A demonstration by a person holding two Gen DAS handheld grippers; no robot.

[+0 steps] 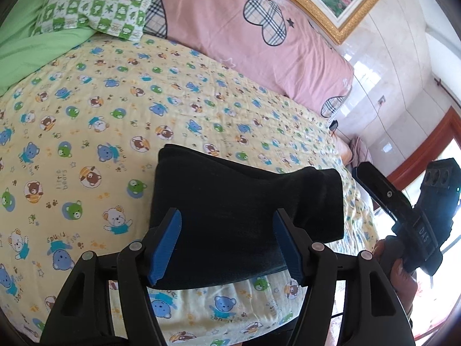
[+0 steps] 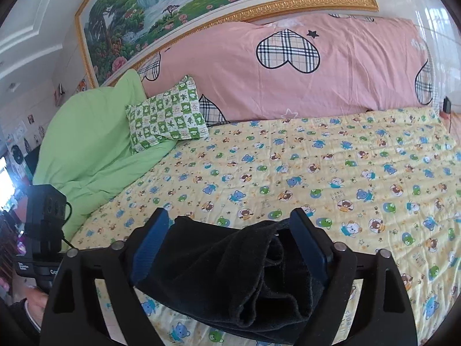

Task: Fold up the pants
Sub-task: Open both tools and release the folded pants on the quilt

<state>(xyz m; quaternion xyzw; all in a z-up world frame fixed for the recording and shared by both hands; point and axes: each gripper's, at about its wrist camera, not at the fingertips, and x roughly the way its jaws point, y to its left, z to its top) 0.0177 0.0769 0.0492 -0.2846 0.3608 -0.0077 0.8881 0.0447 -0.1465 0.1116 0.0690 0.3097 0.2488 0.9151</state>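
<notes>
The black pants [image 1: 230, 201] lie folded into a compact bundle on the yellow bear-print sheet [image 1: 86, 115] near the bed's front edge. My left gripper [image 1: 227, 219] is open, its blue pads on either side above the bundle, holding nothing. In the right wrist view the pants [image 2: 230, 274] show stacked folded layers at their near end. My right gripper [image 2: 230, 225] is open and straddles the bundle, its jaws apart. The right gripper's body [image 1: 415, 216] shows at the right of the left wrist view, held in a hand.
A long pink pillow [image 2: 288, 72] with plaid hearts lies along the headboard. A green checked pillow [image 2: 167, 115] and a green quilt [image 2: 86, 150] sit at the bed's far left. A framed painting [image 2: 201, 0] hangs above. The sheet [image 2: 345, 173] stretches beyond the pants.
</notes>
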